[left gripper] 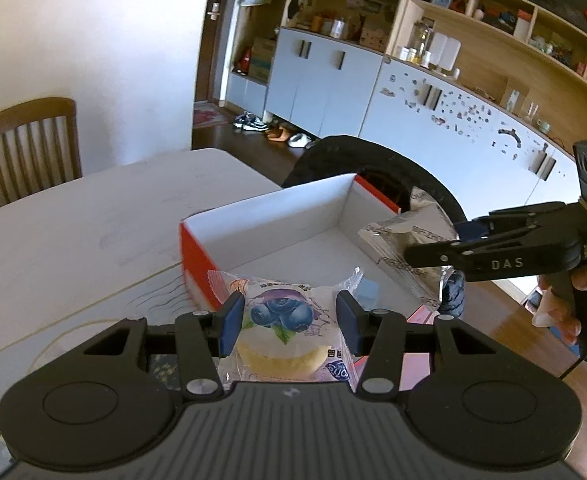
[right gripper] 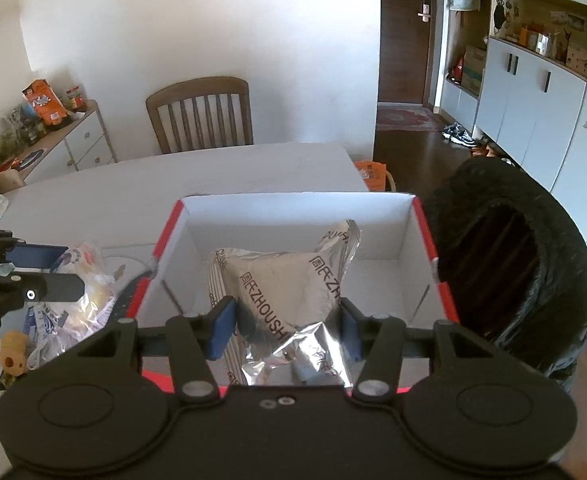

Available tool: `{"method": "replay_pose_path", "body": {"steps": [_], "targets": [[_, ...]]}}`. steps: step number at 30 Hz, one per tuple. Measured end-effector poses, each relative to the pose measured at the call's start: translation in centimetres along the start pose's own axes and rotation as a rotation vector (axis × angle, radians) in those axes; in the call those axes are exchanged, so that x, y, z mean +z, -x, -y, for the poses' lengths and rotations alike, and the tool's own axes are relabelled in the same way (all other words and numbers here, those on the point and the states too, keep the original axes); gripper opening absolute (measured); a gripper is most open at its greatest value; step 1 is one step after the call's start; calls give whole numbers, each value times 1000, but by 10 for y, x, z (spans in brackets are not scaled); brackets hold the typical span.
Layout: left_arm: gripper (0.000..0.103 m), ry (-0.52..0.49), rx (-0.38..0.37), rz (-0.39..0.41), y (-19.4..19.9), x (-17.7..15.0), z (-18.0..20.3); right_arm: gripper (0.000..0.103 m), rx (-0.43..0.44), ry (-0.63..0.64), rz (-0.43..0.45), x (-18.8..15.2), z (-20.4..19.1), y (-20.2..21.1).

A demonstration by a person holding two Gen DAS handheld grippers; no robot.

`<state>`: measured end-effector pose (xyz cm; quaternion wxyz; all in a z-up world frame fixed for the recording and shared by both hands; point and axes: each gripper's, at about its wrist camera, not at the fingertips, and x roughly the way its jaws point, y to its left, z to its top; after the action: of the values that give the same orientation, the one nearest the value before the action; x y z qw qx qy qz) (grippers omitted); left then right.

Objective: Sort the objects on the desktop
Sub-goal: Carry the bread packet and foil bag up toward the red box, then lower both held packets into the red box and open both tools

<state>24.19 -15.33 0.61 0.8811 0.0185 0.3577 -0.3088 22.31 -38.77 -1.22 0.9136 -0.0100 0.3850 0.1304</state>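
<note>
Silver foil pouch (right gripper: 281,300), clamped in the right gripper (right gripper: 284,328), hangs over the open white box (right gripper: 405,232); blueberry bun packet (left gripper: 289,332), clamped in the left gripper (left gripper: 289,322), waits at the box's near corner. Best release low, well inside the walls.

You are working at a pale grey desk (right gripper: 253,168), with a slatted brown wooden chair (right gripper: 201,116) standing against the plain white wall (right gripper: 193,20). Daylight is falling on dark wooden flooring (right gripper: 413,152) beside pale blue cupboards (right gripper: 525,92).
</note>
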Motion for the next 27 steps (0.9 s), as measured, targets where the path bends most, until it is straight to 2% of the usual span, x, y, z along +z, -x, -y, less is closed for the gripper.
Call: {"method": "replay_pose_path", "body": {"steps": [8,15,27], "targets": [[49,-53,6,-47,-34,15,23,53,8,-5,-14,8,21,-15],[49,-49,20,-120,-70,20,36,53,11,6,-30,18,36,-35],[49,-85,82,-214,-117,22,45,53,21,1,-100,25,44,-83]]}}
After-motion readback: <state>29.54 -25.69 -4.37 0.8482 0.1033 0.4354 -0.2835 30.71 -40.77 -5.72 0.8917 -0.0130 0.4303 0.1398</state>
